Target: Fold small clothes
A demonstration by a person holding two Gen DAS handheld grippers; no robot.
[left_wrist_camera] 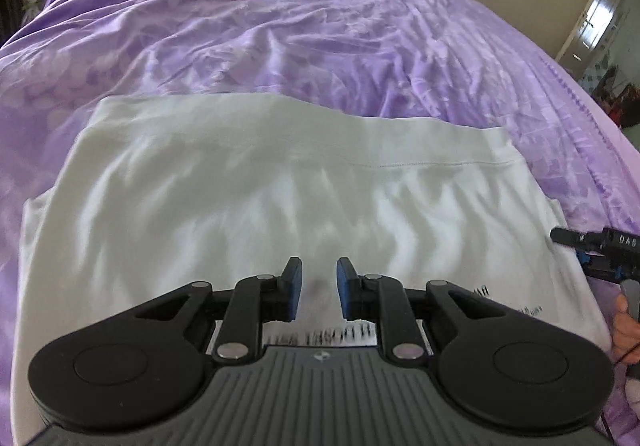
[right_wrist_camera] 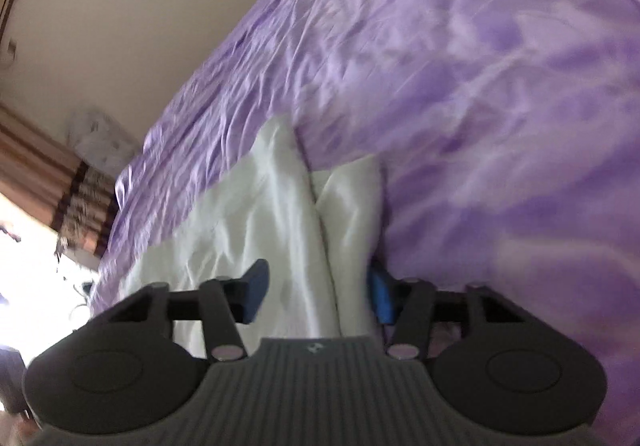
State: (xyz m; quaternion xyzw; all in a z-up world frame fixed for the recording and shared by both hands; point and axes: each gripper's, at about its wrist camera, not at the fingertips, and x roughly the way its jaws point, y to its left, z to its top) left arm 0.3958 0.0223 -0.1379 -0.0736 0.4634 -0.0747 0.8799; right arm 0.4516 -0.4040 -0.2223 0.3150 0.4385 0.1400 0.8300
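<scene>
A: The white garment (left_wrist_camera: pixel 280 182) lies spread on the purple bedspread (left_wrist_camera: pixel 320 30), its far hem straight, some black print near the close edge. It looks thin, soft and light, I'd say: it will sag and crease wherever it's lifted, and may slide a little over that smooth cover

B: So where would you take it?

A: At an edge or corner, pinching through all the layers. In the right wrist view a folded side piece (right_wrist_camera: pixel 352 202) lies on the right of the cloth beside the main body; that long edge seems the natural hold

B: And the jaws?

A: The left gripper (left_wrist_camera: pixel 318 288) hovers over the middle of the cloth near the print, jaws narrow with nothing between them. The right gripper (right_wrist_camera: pixel 316 290) stands moderately wide, cloth lying between its pads (right_wrist_camera: pixel 256 290) but not pressed, though that view is blurred

B: Anything else nearby?

A: Only a pale wall (right_wrist_camera: pixel 120 6) beyond the bed
</scene>
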